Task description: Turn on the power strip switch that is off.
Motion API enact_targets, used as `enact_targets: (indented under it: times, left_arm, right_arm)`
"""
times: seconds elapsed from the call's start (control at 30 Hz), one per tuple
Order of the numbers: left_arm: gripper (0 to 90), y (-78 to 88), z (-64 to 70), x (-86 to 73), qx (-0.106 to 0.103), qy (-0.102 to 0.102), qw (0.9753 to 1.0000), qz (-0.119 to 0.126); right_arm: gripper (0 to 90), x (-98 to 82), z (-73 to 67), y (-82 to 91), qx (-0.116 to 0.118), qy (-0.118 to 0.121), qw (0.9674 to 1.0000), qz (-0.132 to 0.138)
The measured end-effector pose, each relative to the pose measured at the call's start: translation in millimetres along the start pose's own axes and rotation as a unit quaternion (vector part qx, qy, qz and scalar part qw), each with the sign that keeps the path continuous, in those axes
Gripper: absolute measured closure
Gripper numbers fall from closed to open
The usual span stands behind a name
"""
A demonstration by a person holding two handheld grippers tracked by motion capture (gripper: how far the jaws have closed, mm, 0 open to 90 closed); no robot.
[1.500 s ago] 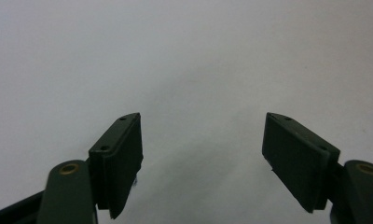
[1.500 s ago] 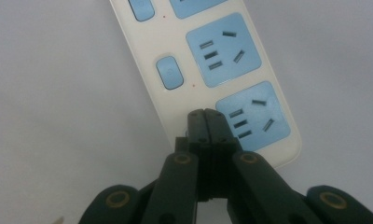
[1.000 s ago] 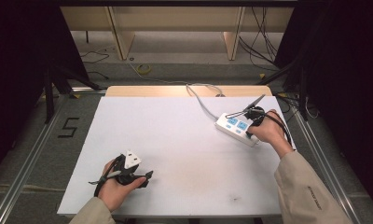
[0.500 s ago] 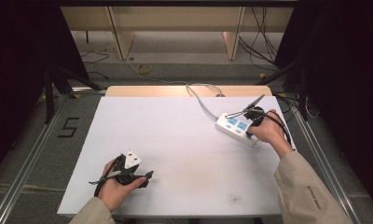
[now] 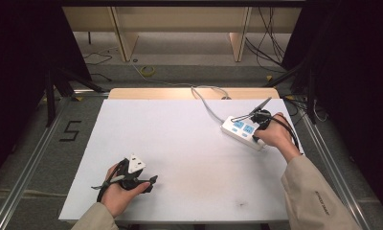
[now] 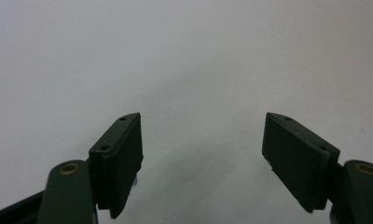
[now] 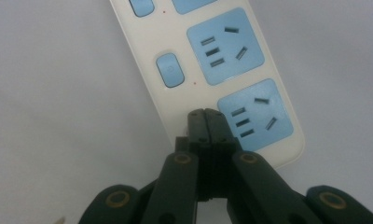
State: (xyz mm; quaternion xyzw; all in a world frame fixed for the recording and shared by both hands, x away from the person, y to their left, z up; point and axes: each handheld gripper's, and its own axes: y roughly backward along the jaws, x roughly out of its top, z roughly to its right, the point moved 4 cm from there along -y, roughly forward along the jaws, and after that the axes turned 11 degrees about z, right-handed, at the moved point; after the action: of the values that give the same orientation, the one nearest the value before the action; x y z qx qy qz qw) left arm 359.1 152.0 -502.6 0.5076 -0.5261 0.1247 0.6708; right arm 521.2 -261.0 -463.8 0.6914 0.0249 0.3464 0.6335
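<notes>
White table (image 5: 180,143) — right tool (image 7: 206,114) clenched atop power strip (image 7: 212,70); left tool (image 6: 201,154) released.

White power strip (image 5: 243,131) lying flat on the white table (image 5: 180,143), at about 2 o'clock near the right edge, angled diagonally. Blue socket panels (image 7: 223,45) face up, each beside a blue rounded switch button (image 7: 169,70). Its grey cord (image 5: 206,103) runs off toward 12 o'clock.
</notes>
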Motion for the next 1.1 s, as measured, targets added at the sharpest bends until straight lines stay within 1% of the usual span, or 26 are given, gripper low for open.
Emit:
enact_targets:
  times: [0.43, 0.9, 1.1]
  left_arm:
    - [28.7, -0.6, 0.4, 0.1, 0.0, 0.001, 1.0, 0.001]
    - [28.6, -1.0, 0.7, 0.0, 0.0, 0.001, 1.0, 0.002]
    - [28.6, -1.3, 0.6, -0.2, -0.001, 0.001, 1.0, 0.001]
  right_arm:
    - [90.0, 0.3, -0.6, -0.6, -0.002, -0.003, 1.0, -0.002]
    - [90.0, 0.4, 0.2, -1.3, 0.002, -0.008, 1.0, -0.004]
    - [90.0, 0.0, -0.4, -1.7, 0.001, -0.005, 1.0, -0.006]
